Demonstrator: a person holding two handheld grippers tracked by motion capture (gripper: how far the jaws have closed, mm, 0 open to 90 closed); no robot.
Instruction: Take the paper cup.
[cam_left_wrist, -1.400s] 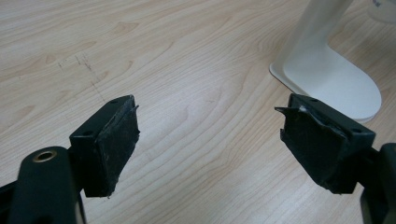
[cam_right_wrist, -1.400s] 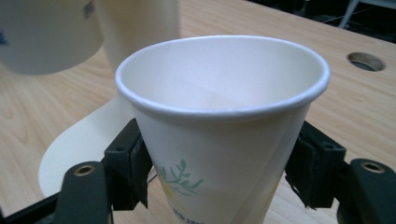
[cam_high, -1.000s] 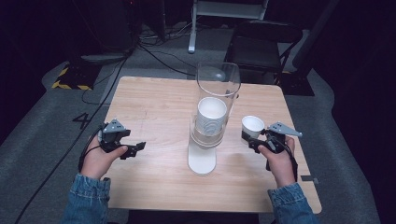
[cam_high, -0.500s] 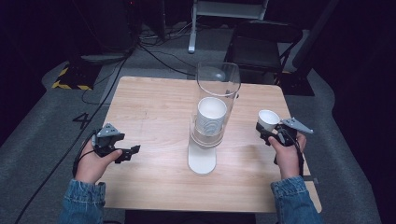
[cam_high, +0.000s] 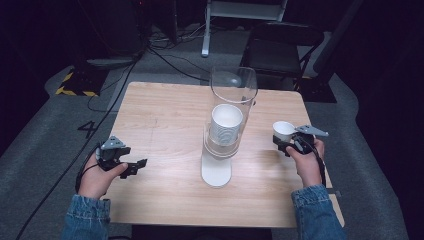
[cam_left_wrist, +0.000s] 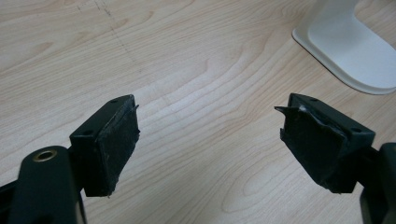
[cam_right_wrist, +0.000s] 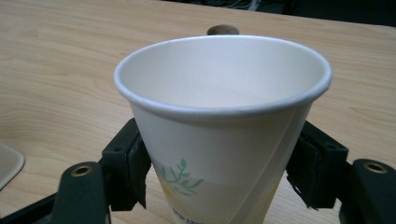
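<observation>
Pale wood table (cam_high: 165, 115) carries a clear cup dispenser (cam_high: 227, 125) at its middle. Right of it, the right gripper (cam_high: 286, 142) has its fingers clamped on a white paper cup (cam_right_wrist: 219, 126), held upright above the table. Well apart at the left edge, the left gripper (cam_left_wrist: 208, 140) has its fingers wide apart, holding nothing.

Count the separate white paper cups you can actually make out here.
2 at least: one white paper cup clamped in the right gripper, and the top cup of the stack inside the clear plastic dispenser tube; cups nested below cannot be counted.
</observation>
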